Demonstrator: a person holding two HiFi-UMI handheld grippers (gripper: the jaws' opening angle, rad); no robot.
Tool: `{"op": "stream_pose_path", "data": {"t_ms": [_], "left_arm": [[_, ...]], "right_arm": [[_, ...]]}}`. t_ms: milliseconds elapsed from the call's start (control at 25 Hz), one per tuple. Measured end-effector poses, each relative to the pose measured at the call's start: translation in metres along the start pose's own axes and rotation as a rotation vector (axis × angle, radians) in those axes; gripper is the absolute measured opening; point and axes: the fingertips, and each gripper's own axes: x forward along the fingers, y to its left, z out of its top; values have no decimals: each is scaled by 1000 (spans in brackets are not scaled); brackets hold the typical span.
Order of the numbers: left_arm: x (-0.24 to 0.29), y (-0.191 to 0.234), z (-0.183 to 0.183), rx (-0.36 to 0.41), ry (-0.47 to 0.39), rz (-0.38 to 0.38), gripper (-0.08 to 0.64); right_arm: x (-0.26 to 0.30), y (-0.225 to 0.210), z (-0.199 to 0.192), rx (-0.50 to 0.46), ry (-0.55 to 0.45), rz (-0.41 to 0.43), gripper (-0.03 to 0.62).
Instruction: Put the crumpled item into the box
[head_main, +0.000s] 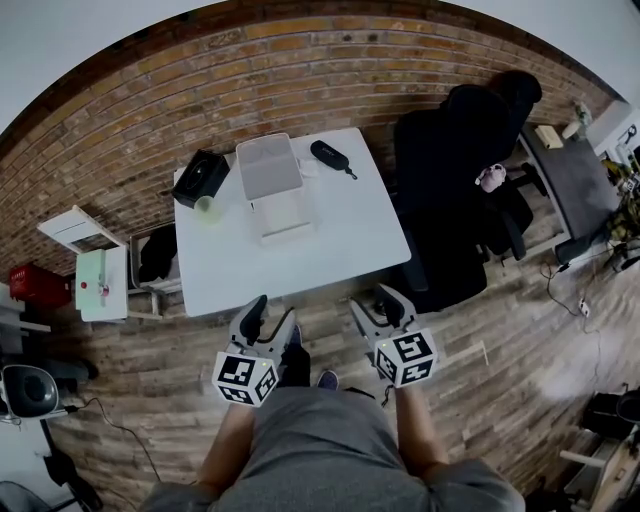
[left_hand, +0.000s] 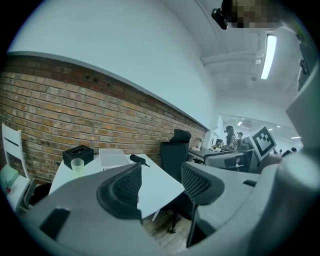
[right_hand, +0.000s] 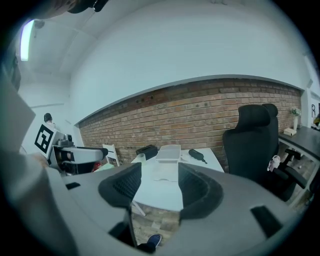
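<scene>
A white table (head_main: 330, 240) stands ahead of me against the brick wall. On its far side sits a translucent lidded box (head_main: 268, 166), with a flat white tray-like piece (head_main: 283, 216) right in front of it. A small pale scrap (head_main: 312, 168) lies beside the box; I cannot tell whether it is the crumpled item. My left gripper (head_main: 272, 322) and right gripper (head_main: 380, 308) hover side by side over the floor, short of the table's near edge. Both are open with nothing between their fingers. The box (right_hand: 169, 152) shows between the right gripper's (right_hand: 160, 182) jaws, and the left gripper (left_hand: 161, 180) frames the table's corner.
A black tissue box (head_main: 200, 177) and a pale green cup (head_main: 208, 207) sit at the table's far left, a black elongated object (head_main: 330, 155) at its far right. A black office chair (head_main: 450, 180) stands right of the table, low white furniture (head_main: 100, 280) left of it. Plank floor (head_main: 330, 310) runs under the grippers.
</scene>
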Motion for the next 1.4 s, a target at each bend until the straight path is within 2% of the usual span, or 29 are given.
{"op": "stream_pose_path", "data": {"t_ms": [280,600,960,1400], "left_arm": [[33,28,19,1,-7,-26,235],[64,66,41,23,1,-68,235],[84,105,56,87,23,-119,235],[102,108,52,63,44,-139,235]], "right_arm": [[34,-14,20,-35,21,-33,233],[79,-21,33,-17,40,-79,229],[115,-20,42,-17,50,-141,224],[133,-35,40,7,73,-157,222]]}}
